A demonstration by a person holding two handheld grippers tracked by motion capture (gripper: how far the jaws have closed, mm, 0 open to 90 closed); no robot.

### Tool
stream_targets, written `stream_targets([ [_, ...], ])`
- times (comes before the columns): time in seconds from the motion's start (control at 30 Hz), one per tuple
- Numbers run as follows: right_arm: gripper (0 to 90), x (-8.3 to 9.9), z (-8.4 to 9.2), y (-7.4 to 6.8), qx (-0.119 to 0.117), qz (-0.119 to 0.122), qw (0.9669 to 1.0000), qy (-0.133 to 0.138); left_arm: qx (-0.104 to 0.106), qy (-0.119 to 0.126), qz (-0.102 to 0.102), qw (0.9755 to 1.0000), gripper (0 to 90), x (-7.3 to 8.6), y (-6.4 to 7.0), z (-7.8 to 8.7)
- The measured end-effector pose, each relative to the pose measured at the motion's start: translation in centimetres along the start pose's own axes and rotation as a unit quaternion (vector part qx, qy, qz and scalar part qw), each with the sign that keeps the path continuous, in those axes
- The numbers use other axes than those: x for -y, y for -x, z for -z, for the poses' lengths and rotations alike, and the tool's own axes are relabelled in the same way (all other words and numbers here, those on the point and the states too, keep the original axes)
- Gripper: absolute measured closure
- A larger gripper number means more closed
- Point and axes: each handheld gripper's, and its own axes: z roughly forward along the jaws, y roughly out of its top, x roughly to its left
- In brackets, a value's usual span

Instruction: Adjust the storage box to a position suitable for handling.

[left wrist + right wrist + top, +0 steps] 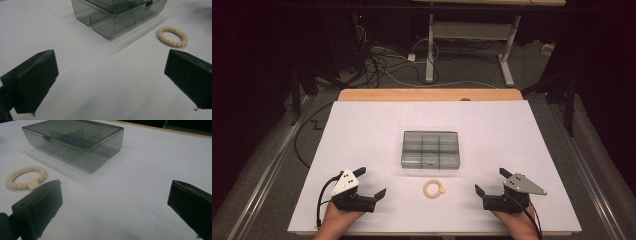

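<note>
The left claw [373,182] is released, its two black jaws spread wide with nothing between them, and it sits low over the table [512,140] on the near-left side of the box [430,149]. A hand [343,216] grips it from behind, and a grey three-cornered plate lies on its top. In the left gripper view, bare white surface fills the gap between the jaws, with the box ahead of them.

The right claw [490,181] is released too, jaws wide apart and empty, on the near-right side of the box. It also carries a grey plate and is held by the other hand [517,220].

The box is a smoky, see-through plastic case with inner dividers, its lid down and a small latch on the side facing the person. It rests flat near the middle of the table, well apart from both claws.

A cream braided ring [434,189] with a small square tag lies flat on the table just in front of the box's latch side, apart from the box and roughly midway between the two claws.

Beyond the box, a strip of bare wood shows at the table's far edge, and cables [382,60] trail across the floor behind it.
</note>
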Motion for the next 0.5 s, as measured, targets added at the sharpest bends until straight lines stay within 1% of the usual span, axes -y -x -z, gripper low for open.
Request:
stream_targets([
  [0.5, 0.2, 0.03, 0.09, 0.1, -0.004, -0.005, 1.0, 0.004, 0.009, -0.001, 0.0, 1.0, 0.0, 0.0, -0.1, 0.0],
])
